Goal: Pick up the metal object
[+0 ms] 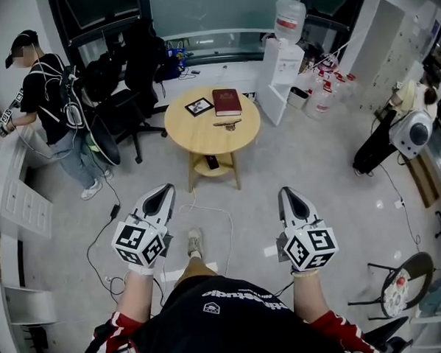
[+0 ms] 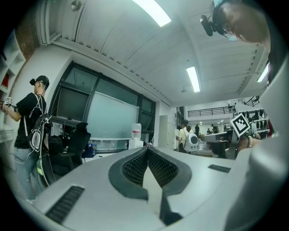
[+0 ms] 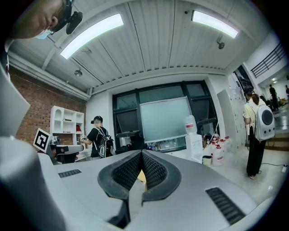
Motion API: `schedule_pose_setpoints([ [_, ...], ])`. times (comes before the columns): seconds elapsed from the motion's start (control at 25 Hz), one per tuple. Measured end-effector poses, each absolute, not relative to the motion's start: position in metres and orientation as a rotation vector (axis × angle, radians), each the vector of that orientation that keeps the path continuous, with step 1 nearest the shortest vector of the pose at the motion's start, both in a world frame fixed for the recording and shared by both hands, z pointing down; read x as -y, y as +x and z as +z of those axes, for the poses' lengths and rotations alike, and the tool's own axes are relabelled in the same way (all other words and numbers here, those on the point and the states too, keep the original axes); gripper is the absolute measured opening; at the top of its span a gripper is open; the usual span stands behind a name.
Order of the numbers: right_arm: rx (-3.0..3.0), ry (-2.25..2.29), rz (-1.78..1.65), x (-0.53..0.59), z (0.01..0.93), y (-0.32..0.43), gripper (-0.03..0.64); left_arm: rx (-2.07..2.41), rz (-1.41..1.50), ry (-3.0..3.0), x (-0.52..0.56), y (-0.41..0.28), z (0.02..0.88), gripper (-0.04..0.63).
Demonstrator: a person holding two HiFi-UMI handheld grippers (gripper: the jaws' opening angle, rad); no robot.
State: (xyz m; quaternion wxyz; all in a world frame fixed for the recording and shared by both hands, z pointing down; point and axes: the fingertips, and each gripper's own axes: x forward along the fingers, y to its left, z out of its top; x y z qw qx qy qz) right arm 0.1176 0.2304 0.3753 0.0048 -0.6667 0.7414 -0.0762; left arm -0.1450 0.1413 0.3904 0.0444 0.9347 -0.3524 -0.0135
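A small metal object (image 1: 227, 124) lies on the round wooden table (image 1: 196, 136), just in front of a red book (image 1: 227, 101) and right of a black picture frame (image 1: 199, 106). Both grippers are held up over the floor, well short of the table. My left gripper (image 1: 164, 188) is shut with nothing between its jaws, and in the left gripper view its pads (image 2: 147, 148) meet at the tips. My right gripper (image 1: 285, 191) is also shut and empty, its tips (image 3: 142, 152) touching. Neither gripper view shows the table top or the metal object.
A person (image 1: 51, 107) stands at white shelves (image 1: 15, 197) on the left. A black office chair (image 1: 131, 81) is behind the table and a water dispenser (image 1: 285, 65) with bottles (image 1: 323, 93) at the back right. Cables (image 1: 207, 210) cross the floor. A dark object (image 1: 212, 162) lies on the table's lower shelf.
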Motion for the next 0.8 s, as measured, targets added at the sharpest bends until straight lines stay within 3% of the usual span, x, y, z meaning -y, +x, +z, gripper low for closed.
schedule_pose_setpoints([
  [0.8,-2.336,-2.104,-0.243,-0.200,0.370,0.138,0.021,1.071,-0.064,2.836,-0.108,-0.128,0.390,0.018],
])
